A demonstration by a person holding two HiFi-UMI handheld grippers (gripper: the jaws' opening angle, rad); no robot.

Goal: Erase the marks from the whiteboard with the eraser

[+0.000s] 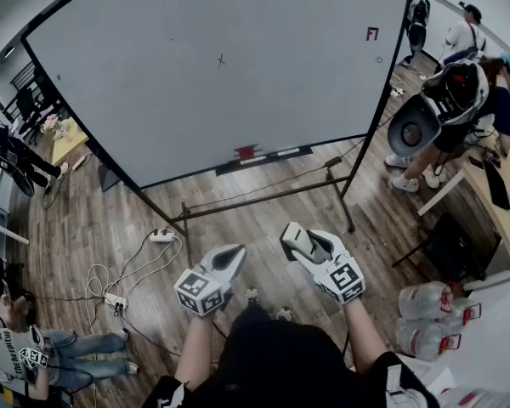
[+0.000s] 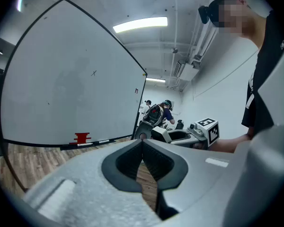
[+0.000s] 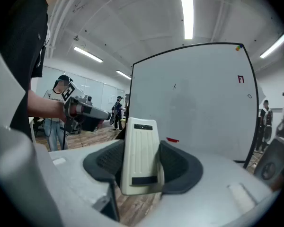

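A large whiteboard (image 1: 204, 66) on a stand faces me. It carries a small x mark (image 1: 221, 59), a dark red mark (image 1: 372, 33) and a tiny loop (image 1: 379, 59) near its right edge. A red object (image 1: 246, 152) sits on the board's tray. My right gripper (image 1: 294, 243) is shut on a white eraser (image 3: 141, 155), held upright between the pads, well short of the board. My left gripper (image 1: 231, 255) is shut with nothing in it, its pads (image 2: 154, 162) touching. Both hang low over the wood floor, side by side.
The board's stand crossbar (image 1: 263, 198) and legs lie just ahead. Power strips (image 1: 161, 236) and cables trail on the floor at left. People and a desk (image 1: 493, 185) are at right, water bottles (image 1: 425, 300) at lower right, a seated person (image 1: 34, 355) at lower left.
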